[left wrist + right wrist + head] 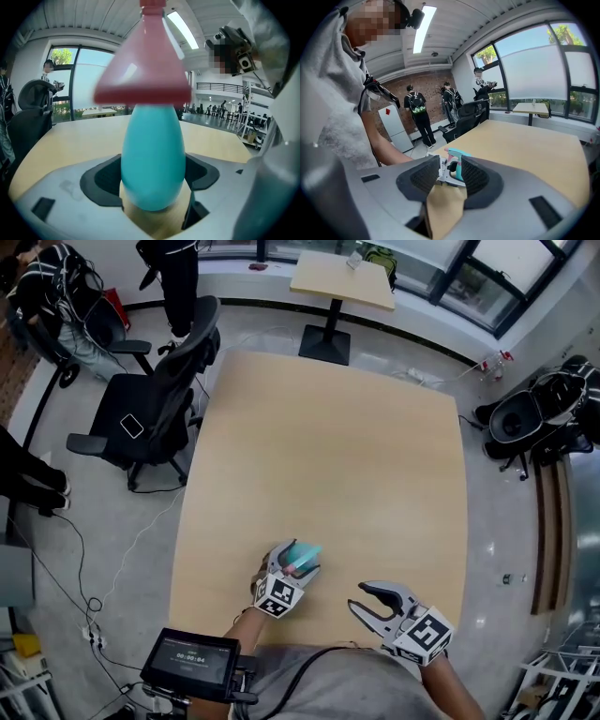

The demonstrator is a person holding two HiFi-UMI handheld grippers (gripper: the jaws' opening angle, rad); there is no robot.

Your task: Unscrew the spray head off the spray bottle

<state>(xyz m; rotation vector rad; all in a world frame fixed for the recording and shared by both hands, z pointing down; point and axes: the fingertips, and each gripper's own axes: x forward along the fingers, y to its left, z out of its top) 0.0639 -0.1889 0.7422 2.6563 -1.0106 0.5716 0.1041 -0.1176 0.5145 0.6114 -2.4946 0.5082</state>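
Note:
A teal spray bottle (306, 557) lies low over the near part of the wooden table (328, 446), and my left gripper (298, 564) is shut on it. The left gripper view has the teal body (152, 159) filling the gap between the jaws of the left gripper (152, 190), with the pink spray head (143, 70) above. My right gripper (357, 595) hovers to the right of the bottle, apart from it, jaws spread and nothing in them. Through the jaws of the right gripper (447, 180) I see the bottle (455, 161) some way ahead.
A black office chair (159, 399) stands by the table's left edge. A smaller table (342, 277) sits at the back, and another black chair (525, 418) at the right. A screen device (192, 662) is at the bottom left. People stand near the brick wall (417, 112).

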